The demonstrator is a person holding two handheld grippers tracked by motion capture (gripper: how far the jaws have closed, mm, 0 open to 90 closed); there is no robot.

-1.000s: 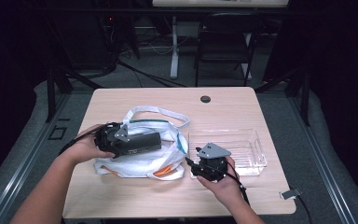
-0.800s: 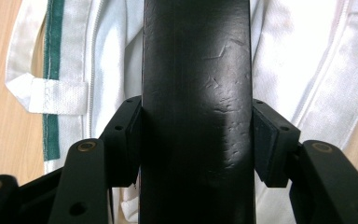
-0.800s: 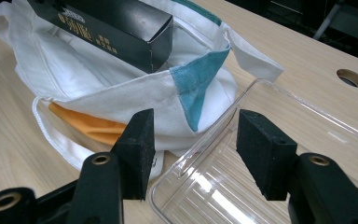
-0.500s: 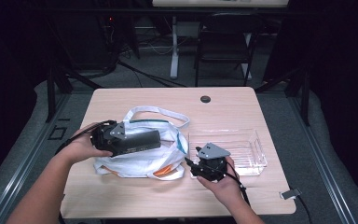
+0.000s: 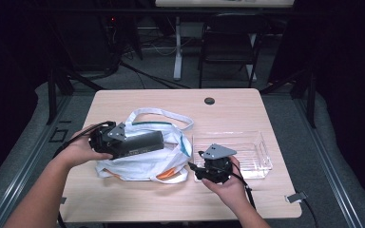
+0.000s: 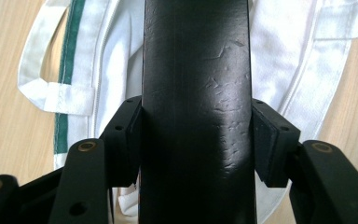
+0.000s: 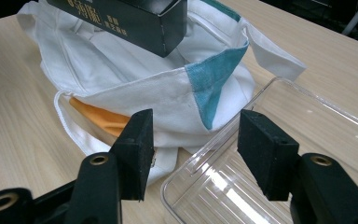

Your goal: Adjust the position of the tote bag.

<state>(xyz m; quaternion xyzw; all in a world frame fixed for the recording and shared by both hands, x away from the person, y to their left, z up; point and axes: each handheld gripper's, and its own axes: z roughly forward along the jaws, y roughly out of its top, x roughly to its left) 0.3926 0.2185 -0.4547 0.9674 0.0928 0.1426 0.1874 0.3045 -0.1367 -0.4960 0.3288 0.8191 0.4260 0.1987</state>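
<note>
A long black box (image 5: 140,141) is held level over the white bag (image 5: 142,161) near the table's (image 5: 266,102) left edge by the left hand-held gripper (image 6: 196,144). The right hand-held gripper (image 7: 193,151) is held wide open with nothing in it, near the front edge; its jaws have just been opening.

Black chair (image 5: 228,45) beyond the table (image 5: 138,102)

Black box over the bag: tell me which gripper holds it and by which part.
The left gripper clamps the black box across its two long side faces, near the end closest to the hand. The right gripper is open and holds nothing.
</note>
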